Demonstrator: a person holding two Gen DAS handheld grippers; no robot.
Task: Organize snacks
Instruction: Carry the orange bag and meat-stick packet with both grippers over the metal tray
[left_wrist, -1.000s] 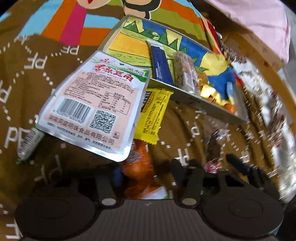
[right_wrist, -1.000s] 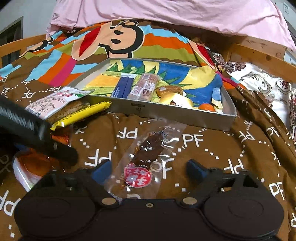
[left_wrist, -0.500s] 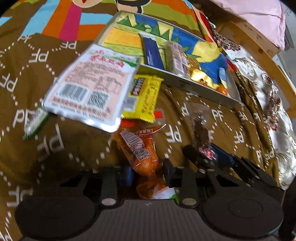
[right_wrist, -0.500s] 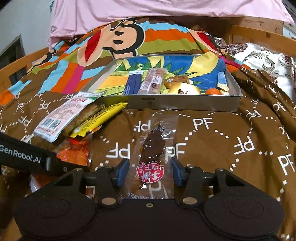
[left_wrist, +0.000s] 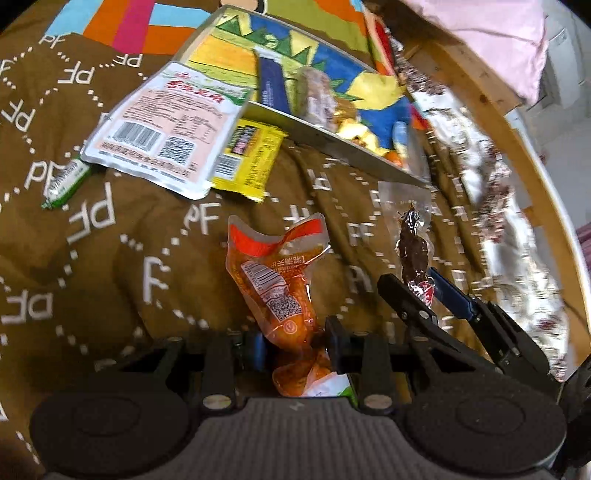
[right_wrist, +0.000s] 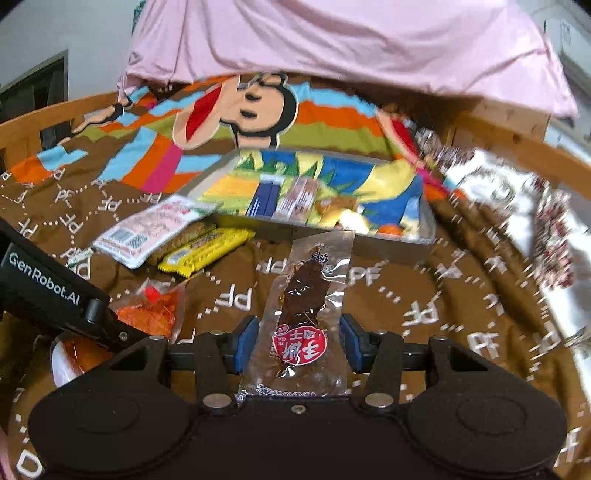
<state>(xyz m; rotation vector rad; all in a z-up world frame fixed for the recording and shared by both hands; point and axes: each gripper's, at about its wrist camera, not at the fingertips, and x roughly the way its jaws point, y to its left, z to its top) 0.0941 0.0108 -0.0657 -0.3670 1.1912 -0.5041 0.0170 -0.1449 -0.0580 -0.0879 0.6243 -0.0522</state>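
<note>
We see both wrist views close above the bedspread (right_wrist: 229, 295), facing the snack tray (left_wrist: 332, 138), which they share.

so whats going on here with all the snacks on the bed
A person is sorting snack packets into a tray on a brown quilt, using two tools. The left hand-held gripper is shut on an orange packet, and the right hand-held gripper is shut on a clear packet of dark jerky; both packets look lifted off the quilt. The tray already holds several snacks. A pink-and-white pouch, a yellow bar and a small green packet lie outside it.
</note>
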